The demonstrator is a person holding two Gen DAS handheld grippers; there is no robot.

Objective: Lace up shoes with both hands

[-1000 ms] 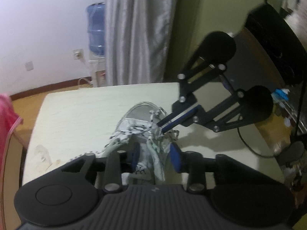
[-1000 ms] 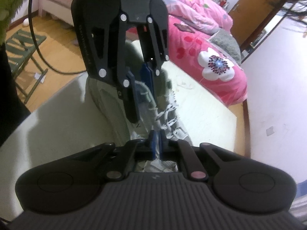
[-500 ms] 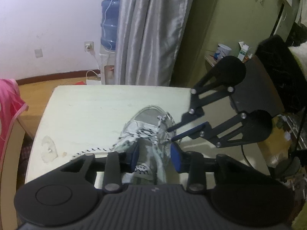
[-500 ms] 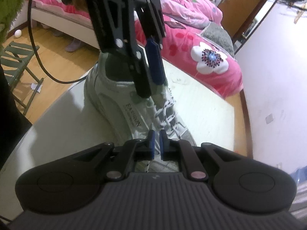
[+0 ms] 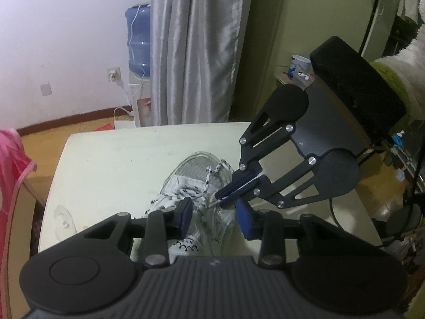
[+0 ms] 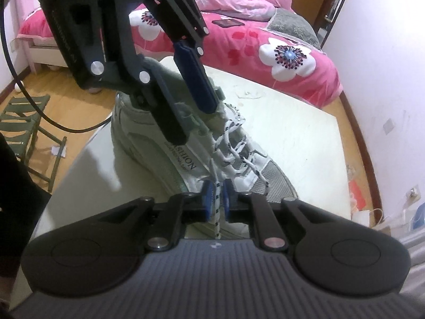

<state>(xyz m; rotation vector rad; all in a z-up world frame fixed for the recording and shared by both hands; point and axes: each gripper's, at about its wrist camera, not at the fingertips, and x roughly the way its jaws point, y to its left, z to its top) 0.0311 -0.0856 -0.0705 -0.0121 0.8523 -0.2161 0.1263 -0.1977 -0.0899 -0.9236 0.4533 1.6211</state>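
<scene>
While a grey-and-white shoe (image 5: 195, 199) sits on a pale surface (image 5: 119, 164), two hand-held claws work at its lacing. Seen from the right wrist camera, the right claw (image 6: 216, 199) is closing to almost nothing, its blue pads pinching a white lace with dark flecks (image 6: 216, 212) that runs up from between them to the shoe's eyelets. From the left wrist camera, that same right claw comes in from the right side of the scene, its tips meeting at the lace just beside the shoe's tongue. The left claw (image 5: 215, 216) stands partly open at the near end of the shoe, its pads on either side of the collar and tongue; whether they press on it cannot be told. The shoe's toe points away from the left camera, toward a grey curtain (image 5: 196, 47) and a blue water bottle (image 5: 138, 45). A pink bed (image 6: 265, 34) lies beyond the surface in the right view.
</scene>
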